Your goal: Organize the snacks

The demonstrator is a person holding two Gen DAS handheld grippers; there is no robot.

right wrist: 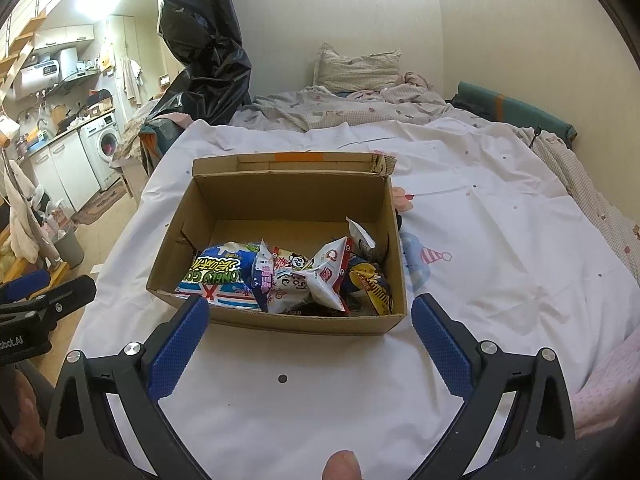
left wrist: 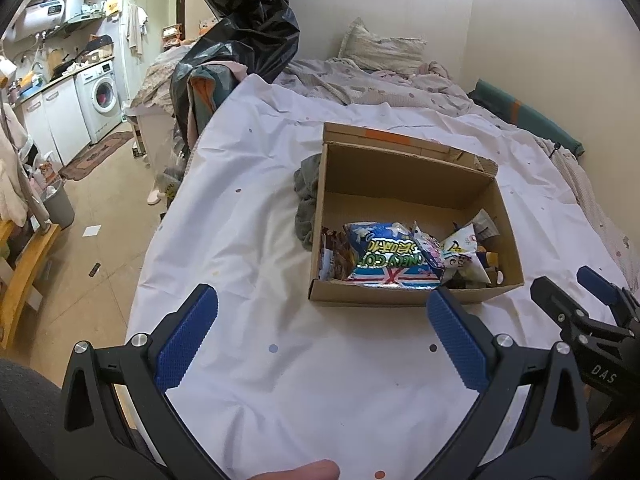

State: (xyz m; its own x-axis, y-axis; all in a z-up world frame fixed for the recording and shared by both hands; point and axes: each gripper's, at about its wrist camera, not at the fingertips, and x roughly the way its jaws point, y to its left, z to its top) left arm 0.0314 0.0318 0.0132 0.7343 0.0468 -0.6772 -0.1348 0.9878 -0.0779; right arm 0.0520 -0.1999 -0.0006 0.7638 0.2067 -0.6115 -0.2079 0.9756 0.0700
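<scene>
An open cardboard box (left wrist: 404, 180) (right wrist: 288, 196) sits on the white bed sheet. Several snack packets lie in its near half: a blue and white bag (left wrist: 386, 256) (right wrist: 224, 276), a white pouch (left wrist: 466, 250) (right wrist: 320, 276) and a yellow and dark one (right wrist: 372, 284). My left gripper (left wrist: 322, 320) hovers open just short of the box's near wall, nothing between its blue pads. My right gripper (right wrist: 310, 328) is open too, in front of the same wall, and shows at the right edge of the left wrist view (left wrist: 572, 284). The left gripper appears at the far left of the right wrist view (right wrist: 44, 288).
A grey cloth (left wrist: 308, 200) lies against the box's left side. Rumpled bedding and a pillow (right wrist: 356, 66) fill the far end of the bed. A black plastic bag (left wrist: 244, 28) hangs at the bed's left corner. Left of the bed are bare floor, a bin (left wrist: 60, 204) and a washing machine (left wrist: 100, 94).
</scene>
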